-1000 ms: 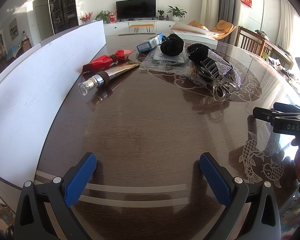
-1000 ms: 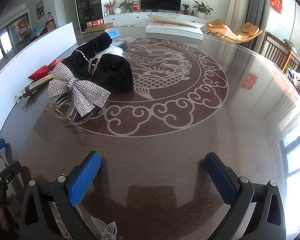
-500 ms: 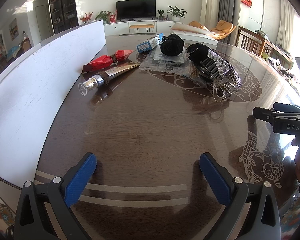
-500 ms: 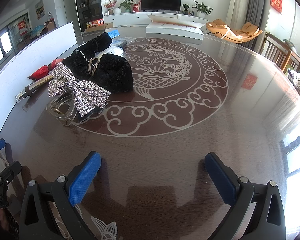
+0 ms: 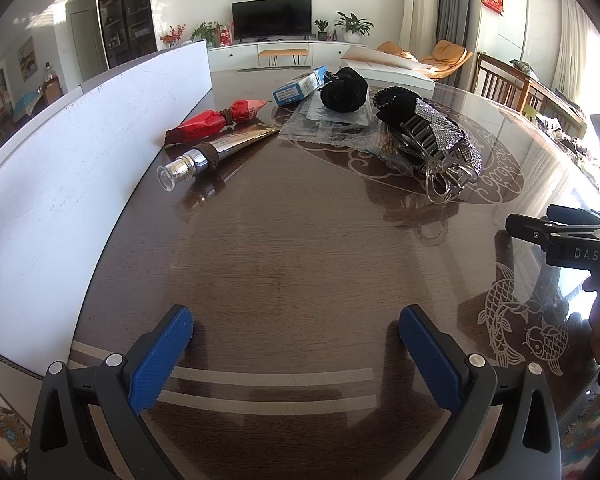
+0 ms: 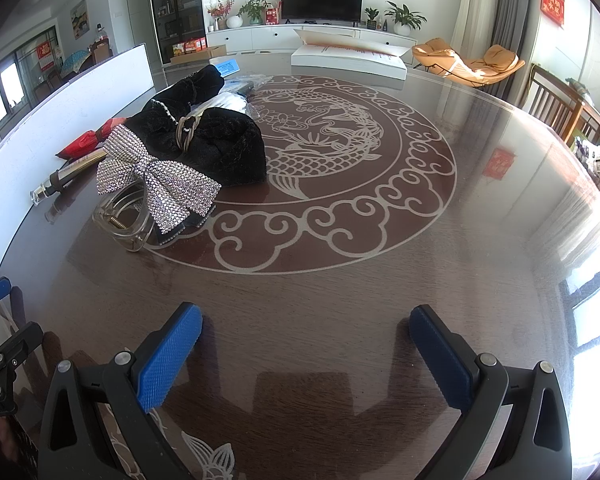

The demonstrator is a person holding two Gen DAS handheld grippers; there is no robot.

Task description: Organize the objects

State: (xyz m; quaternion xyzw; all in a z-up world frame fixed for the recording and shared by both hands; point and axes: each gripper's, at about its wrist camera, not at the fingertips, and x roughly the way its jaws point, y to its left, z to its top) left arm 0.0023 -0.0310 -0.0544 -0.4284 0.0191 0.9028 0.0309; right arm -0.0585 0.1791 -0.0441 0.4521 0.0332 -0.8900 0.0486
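Observation:
Several items lie on the far part of a dark round table (image 5: 300,240): a gold tube with a silver cap (image 5: 216,152), a red packet (image 5: 216,120), a blue and white box (image 5: 300,86), a black scrunchie (image 5: 344,90) and a rhinestone bow hair claw (image 5: 436,148). The claw (image 6: 156,184) lies against a black velvet bow (image 6: 216,140) in the right wrist view. My left gripper (image 5: 296,344) is open and empty above the near table edge. My right gripper (image 6: 304,348) is open and empty, to the right of the left one.
A tall white board (image 5: 60,168) stands along the table's left side. A flat white box (image 6: 348,60) lies at the far edge. Clear plastic bags (image 5: 328,124) lie under the scrunchie. Wooden chairs (image 6: 556,108) stand to the right.

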